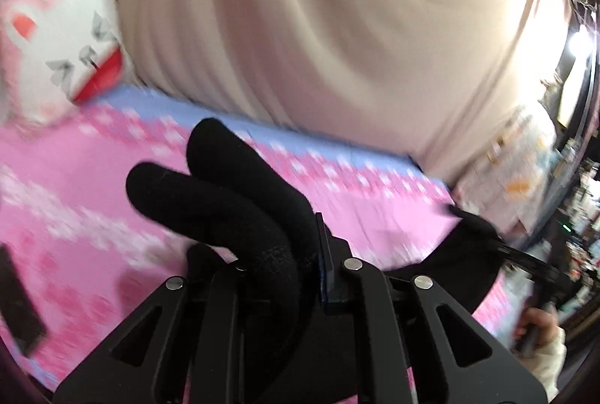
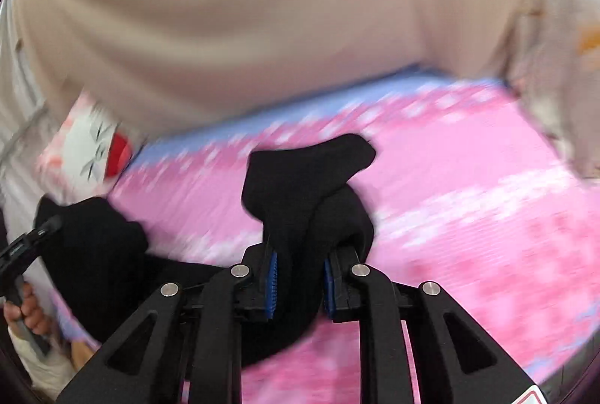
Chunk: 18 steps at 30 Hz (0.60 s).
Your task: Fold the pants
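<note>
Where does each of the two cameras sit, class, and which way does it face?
Left wrist view: sits on the left gripper, looking along its fingers, shut on the black pants, over the pink bedspread; a hand shows lower right.
Right wrist view: sits on the right gripper, shut on pants cloth, facing the beige curtain; a hand shows lower left.
Shared: pants, bedspread, curtain, the pink-and-white cushion.

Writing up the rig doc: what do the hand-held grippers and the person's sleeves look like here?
Both are matte black linkage frames with triangular cut-outs and round silver pivot pins. The right hand-held gripper has ribbed blue pads inside its fingers; the left hand-held gripper shows a dark blue pad edge. Each is carried on a black handle. The sleeve at the person's wrist is cream-coloured. No cables or markings are clearly readable.
</note>
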Each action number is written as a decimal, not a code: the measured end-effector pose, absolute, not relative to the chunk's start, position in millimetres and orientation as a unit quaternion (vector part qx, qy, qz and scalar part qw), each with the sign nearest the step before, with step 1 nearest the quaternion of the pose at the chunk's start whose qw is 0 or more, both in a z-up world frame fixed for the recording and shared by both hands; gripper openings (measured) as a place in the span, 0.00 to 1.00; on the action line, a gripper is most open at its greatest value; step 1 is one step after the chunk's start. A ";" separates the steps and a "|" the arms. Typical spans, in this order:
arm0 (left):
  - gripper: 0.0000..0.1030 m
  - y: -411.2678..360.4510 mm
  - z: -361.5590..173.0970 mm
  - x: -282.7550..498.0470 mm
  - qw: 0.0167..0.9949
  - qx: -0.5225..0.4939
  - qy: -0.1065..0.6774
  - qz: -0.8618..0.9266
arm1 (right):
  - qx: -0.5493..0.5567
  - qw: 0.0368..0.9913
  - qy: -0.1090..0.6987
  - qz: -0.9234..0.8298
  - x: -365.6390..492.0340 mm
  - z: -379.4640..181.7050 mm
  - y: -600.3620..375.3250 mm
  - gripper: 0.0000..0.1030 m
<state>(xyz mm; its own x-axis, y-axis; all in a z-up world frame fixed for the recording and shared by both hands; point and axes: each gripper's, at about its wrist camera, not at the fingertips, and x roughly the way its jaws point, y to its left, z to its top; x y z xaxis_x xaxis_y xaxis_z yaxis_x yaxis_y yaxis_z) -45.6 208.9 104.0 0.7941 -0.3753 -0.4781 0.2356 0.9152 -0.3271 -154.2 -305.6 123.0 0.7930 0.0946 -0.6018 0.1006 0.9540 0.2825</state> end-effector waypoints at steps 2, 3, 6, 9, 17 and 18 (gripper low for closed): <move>0.13 220.6 105.0 -54.2 0.946 -0.120 0.273 -0.127 | 0.156 0.929 0.333 -0.027 -170.1 104.3 -330.3 0.16; 0.13 223.3 100.5 -56.8 0.947 -0.120 0.276 -0.115 | 0.165 0.923 0.346 -0.037 -176.0 87.7 -341.8 0.16; 0.13 229.4 71.4 -58.4 0.942 -0.122 0.306 -0.068 | 0.179 0.896 0.403 -0.062 -179.8 21.3 -366.5 0.16; 0.13 232.9 46.1 -48.6 0.932 -0.138 0.333 -0.027 | 0.146 0.899 0.405 -0.077 -165.0 15.6 -363.1 0.16; 0.13 238.3 78.5 -60.4 0.948 -0.128 0.290 -0.008 | -0.143 0.918 0.346 0.132 -128.1 92.4 -159.1 0.17; 0.13 240.4 83.0 -61.8 0.950 -0.127 0.286 -0.006 | -0.178 0.892 0.366 0.195 -132.7 74.1 -118.8 0.19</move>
